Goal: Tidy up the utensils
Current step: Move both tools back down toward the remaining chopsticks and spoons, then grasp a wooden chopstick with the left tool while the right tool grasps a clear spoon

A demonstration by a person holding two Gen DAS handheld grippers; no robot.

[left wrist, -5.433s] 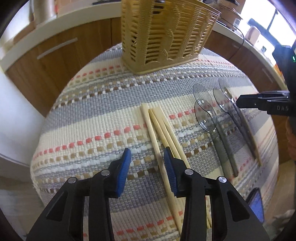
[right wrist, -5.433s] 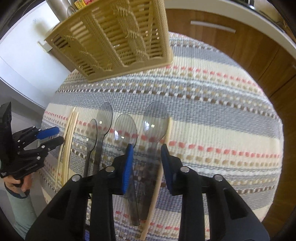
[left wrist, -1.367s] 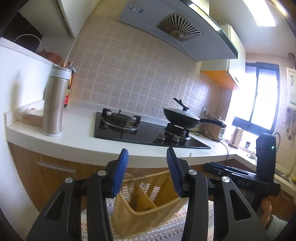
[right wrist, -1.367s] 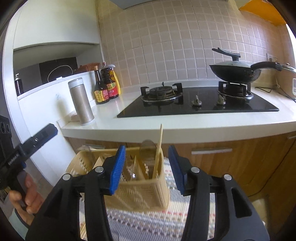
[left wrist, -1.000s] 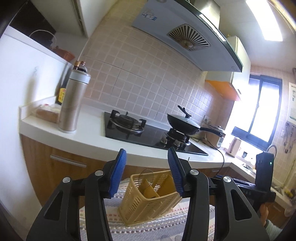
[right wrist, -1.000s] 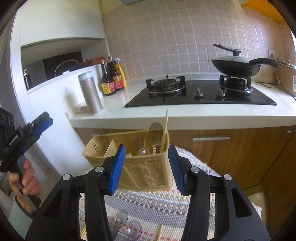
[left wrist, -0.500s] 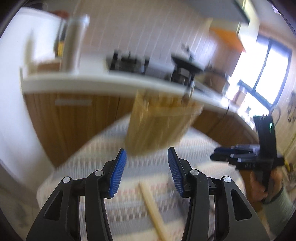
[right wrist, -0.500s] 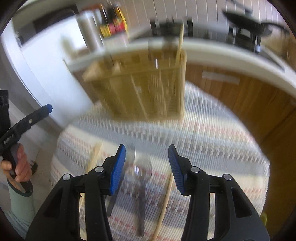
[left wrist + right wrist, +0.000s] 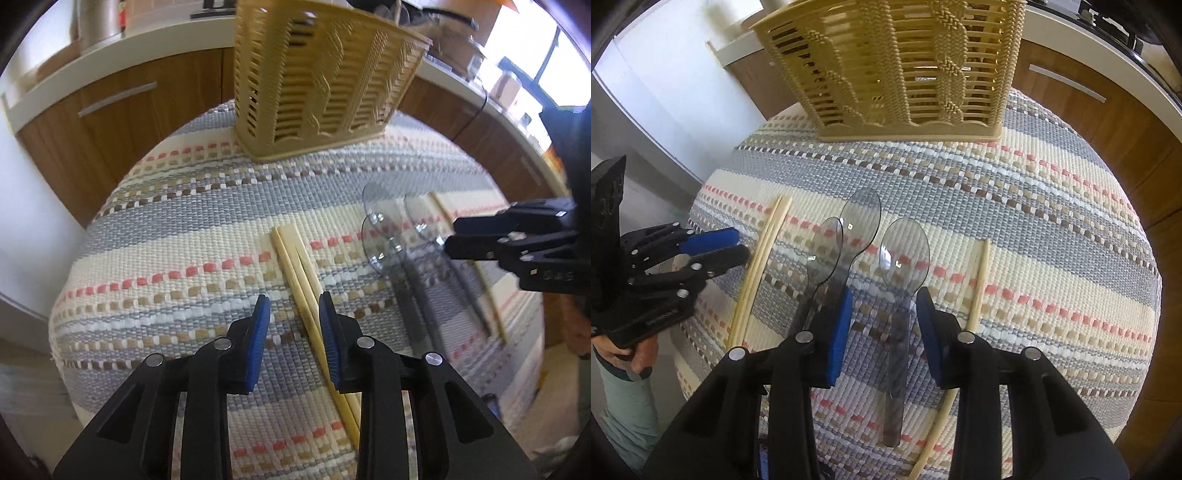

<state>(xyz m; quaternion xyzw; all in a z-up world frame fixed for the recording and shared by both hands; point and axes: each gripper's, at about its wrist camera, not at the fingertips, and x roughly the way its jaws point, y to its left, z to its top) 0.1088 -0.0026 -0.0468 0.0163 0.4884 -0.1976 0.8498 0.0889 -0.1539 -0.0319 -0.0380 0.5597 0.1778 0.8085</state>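
A tan slatted utensil basket [image 9: 317, 77] stands at the far side of a striped woven mat [image 9: 207, 229]; it also shows in the right wrist view [image 9: 897, 66]. A pair of wooden chopsticks [image 9: 299, 280] lies between the jaws of my open left gripper [image 9: 291, 314]. Three clear grey plastic spoons lie side by side; my open right gripper [image 9: 882, 314] straddles the handle of the rightmost spoon [image 9: 901, 291]. A single chopstick [image 9: 975, 295] lies just right of it. The chopstick pair [image 9: 757, 273] is at the left in the right wrist view.
The mat covers a small round table. Wooden cabinet fronts [image 9: 122, 99] and a white countertop edge [image 9: 1104, 55] stand close behind it. The right gripper's body [image 9: 517, 240] reaches in over the spoons from the right in the left wrist view.
Both grippers have come down from basket height to just above the mat. One spoon and one or two chopsticks have left the mat since the earliest frames and stand in the basket.
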